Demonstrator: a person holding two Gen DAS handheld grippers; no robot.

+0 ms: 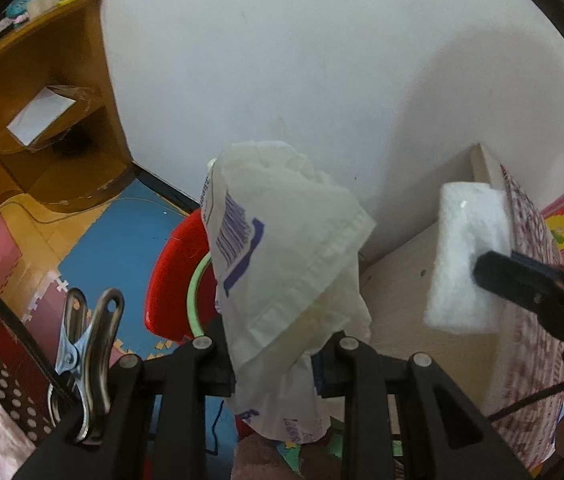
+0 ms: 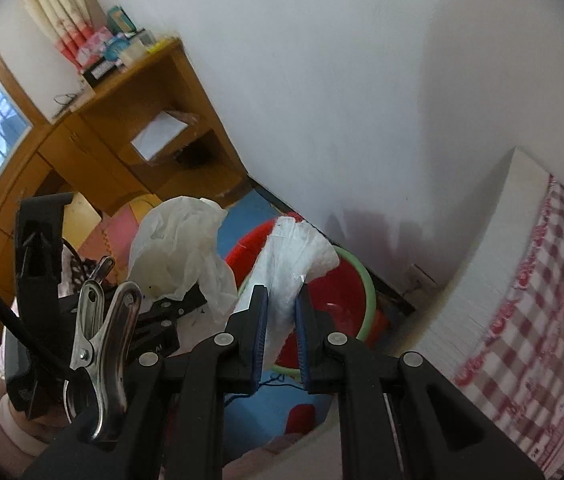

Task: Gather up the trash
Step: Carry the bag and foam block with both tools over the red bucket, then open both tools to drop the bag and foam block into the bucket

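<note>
Left gripper [image 1: 274, 364] is clamped nearly closed on a crumpled white wrapper with a purple barcode [image 1: 282, 248], which stands up out of its pads, while the right gripper [image 2: 282, 332] is pinched narrow on a white foam-like block [image 2: 294, 256] that rises lengthwise from its fingers. Just beyond and below both sets of fingertips sits the red basin with the green rim [image 2: 346, 300], probably the drop spot, the right gripper looking nearer. Past it stands the white wall [image 2: 362, 80], a checked cloth [image 2: 542, 280] to the right, nothing between.
</note>
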